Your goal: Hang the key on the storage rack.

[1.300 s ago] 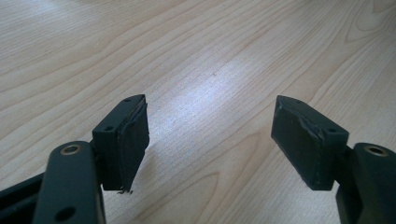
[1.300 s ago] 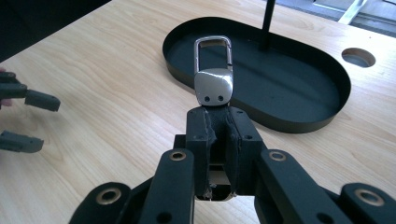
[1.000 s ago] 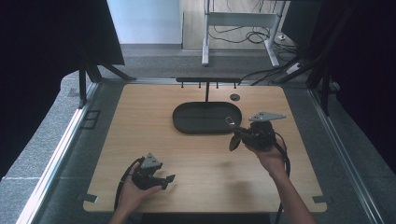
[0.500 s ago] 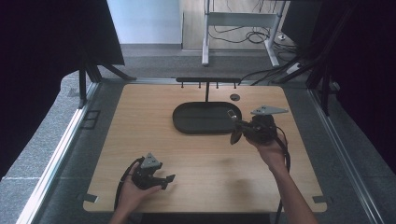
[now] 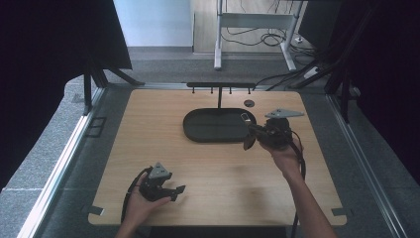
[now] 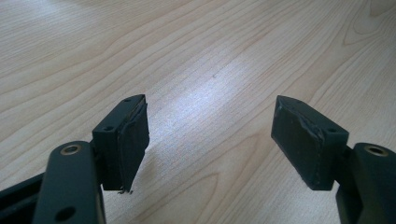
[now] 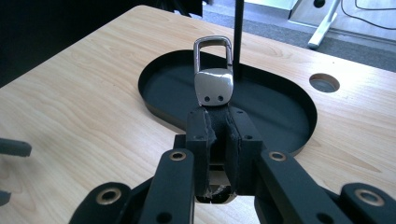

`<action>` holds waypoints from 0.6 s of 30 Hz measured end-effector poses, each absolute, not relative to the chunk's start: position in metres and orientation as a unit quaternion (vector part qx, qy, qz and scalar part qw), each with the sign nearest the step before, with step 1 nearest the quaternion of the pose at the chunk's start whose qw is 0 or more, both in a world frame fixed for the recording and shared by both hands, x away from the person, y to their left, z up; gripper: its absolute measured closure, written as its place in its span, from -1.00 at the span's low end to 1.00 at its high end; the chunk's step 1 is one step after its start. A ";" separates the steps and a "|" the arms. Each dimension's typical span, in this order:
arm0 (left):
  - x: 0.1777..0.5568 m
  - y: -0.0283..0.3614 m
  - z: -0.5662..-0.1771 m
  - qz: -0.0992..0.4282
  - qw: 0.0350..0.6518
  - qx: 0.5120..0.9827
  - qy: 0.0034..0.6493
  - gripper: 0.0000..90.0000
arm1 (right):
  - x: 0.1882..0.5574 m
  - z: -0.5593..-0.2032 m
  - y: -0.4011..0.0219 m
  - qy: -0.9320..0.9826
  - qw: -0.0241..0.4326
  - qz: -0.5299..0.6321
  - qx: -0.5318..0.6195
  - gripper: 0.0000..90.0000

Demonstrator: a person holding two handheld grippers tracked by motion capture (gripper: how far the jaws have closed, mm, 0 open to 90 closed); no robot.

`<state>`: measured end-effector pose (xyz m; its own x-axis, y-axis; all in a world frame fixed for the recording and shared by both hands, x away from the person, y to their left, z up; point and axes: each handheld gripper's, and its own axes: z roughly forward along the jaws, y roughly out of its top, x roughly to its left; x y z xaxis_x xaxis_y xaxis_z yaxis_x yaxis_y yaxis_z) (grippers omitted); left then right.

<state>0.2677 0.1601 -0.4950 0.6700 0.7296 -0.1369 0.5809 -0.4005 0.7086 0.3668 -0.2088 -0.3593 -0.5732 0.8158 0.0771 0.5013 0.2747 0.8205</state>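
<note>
The right gripper has its fingers pressed together on the dark strap end of a metal clasp; the clasp stands up beyond the fingertips, a rounded silver plate with two small holes and an open rectangular loop above it; no brand, label or writing can be read on it. Just past the clasp lies a black oval tray, shallow and bare inside, with a thin black post rising from its far side; to the right of the fingers, beyond the tray rim, a round hole is cut in the bench. In the high view the right gripper hangs over the near right edge of the tray, held by the person's right hand, with the grey three-cornered plate on top.

The left gripper has its fingers spread wide apart with nothing between them; only bare pale wood grain lies beneath and beyond them. In the high view the left gripper rests low near the front edge of the bench, held in the left hand, well apart from the tray and the clasp.
</note>
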 end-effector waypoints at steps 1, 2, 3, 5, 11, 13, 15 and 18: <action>0.268 0.160 -0.495 0.098 0.380 0.831 0.394 -0.37 | 0.368 -0.359 -0.209 0.776 0.186 0.427 0.425 0.80; 0.268 0.160 -0.495 0.098 0.380 0.831 0.394 -0.37 | 0.370 -0.359 -0.208 0.775 0.187 0.428 0.427 0.80; 0.268 0.160 -0.495 0.098 0.380 0.831 0.394 -0.37 | 0.371 -0.359 -0.208 0.774 0.188 0.427 0.427 0.80; 0.268 0.160 -0.495 0.098 0.380 0.831 0.394 -0.37 | 0.372 -0.359 -0.208 0.772 0.191 0.429 0.429 0.80; 0.268 0.160 -0.495 0.098 0.382 0.830 0.394 -0.37 | 0.379 -0.361 -0.209 0.765 0.192 0.432 0.438 0.80; 0.268 0.160 -0.495 0.097 0.381 0.831 0.394 -0.37 | 0.382 -0.361 -0.209 0.763 0.190 0.432 0.442 0.80; 0.268 0.160 -0.495 0.097 0.381 0.831 0.394 -0.37 | 0.384 -0.362 -0.209 0.763 0.192 0.430 0.442 0.80; 0.267 0.160 -0.495 0.098 0.383 0.830 0.394 -0.37 | 0.388 -0.363 -0.209 0.762 0.195 0.428 0.446 0.80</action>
